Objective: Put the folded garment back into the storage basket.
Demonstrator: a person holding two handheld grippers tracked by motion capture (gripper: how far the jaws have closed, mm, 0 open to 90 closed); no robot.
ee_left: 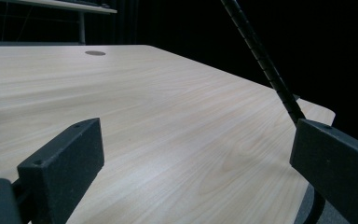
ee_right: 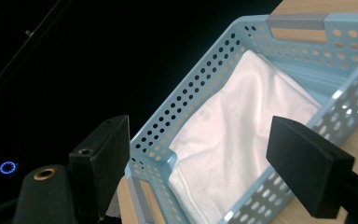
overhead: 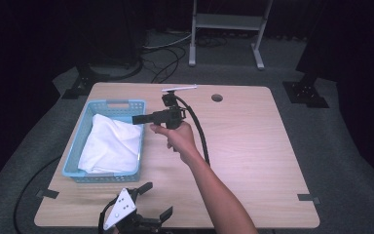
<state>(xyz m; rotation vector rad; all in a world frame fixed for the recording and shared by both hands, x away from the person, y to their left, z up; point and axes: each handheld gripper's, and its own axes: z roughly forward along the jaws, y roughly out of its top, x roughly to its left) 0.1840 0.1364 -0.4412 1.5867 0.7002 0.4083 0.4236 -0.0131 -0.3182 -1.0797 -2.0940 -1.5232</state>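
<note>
A light blue perforated basket (overhead: 78, 141) stands on the left half of the wooden table (overhead: 253, 146), with a folded white cloth (overhead: 112, 144) lying in it. A hand holds my right gripper (overhead: 137, 118) level at the basket's right rim, jaws pointing left over the cloth's near corner. In the right gripper view the jaws of the right gripper (ee_right: 205, 158) stand open and empty, with the basket (ee_right: 200, 79) and cloth (ee_right: 233, 135) beyond them. My left gripper (overhead: 158, 200) rests at the table's front edge, open. Bare tabletop lies between the jaws of the left gripper (ee_left: 200, 163).
A black ribbed cable (overhead: 200, 134) trails from the right gripper along the forearm, and crosses the left gripper view (ee_left: 261, 56). A round cable hole (overhead: 217, 97) sits near the table's far edge. Dark tape marks (overhead: 308, 197) lie at the front corners. A metal stand (overhead: 226, 22) is behind the table.
</note>
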